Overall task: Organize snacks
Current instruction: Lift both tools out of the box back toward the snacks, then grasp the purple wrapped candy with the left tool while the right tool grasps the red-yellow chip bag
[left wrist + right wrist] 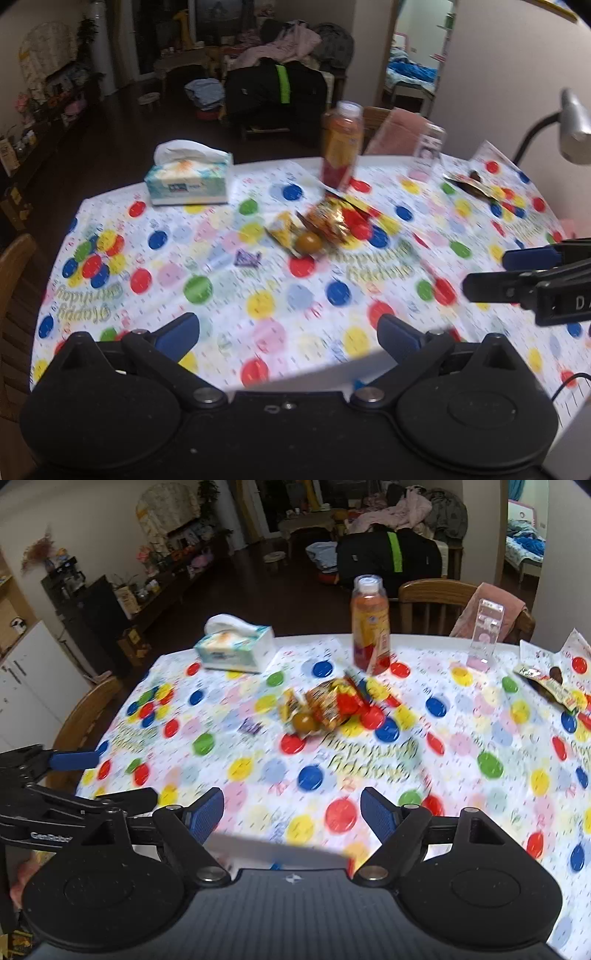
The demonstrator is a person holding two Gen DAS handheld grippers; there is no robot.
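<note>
A: Left wrist view shows you a table [110, 206] under a white cloth [229, 288] with dots of many colours and "Happy Birthday" printed on it. Behind the table the floor is dark. There is a black bag [275, 92] with a green strip, clothes heaped on furniture, and a doorway into a lit room at the right.

B: And what stands on the cloth?

A: A tissue box [188, 177] at the far left, an orange drink bottle [341, 146] at the far edge, a clear plastic stand [428, 151] to its right, and a lamp head [574, 125] above the right side.

B: Where are the snacks?

A: The snack packets [325, 225] lie in a small pile in the middle of the table, just in front of the bottle. They are yellow, orange and red, shiny, with a round brown piece at the front. A small purple packet [248, 257] lies apart, to their left. Another dark wrapper [471, 184] lies at the far right; both views are blurred, so I cannot tell what it contains.

B: And your grippers?

A: Your left gripper [288, 332] has its blue pads wide apart and nothing between them. Your right gripper [291, 808] is the same, spread and empty, above the near edge. Both are well apart from the pile.
</note>
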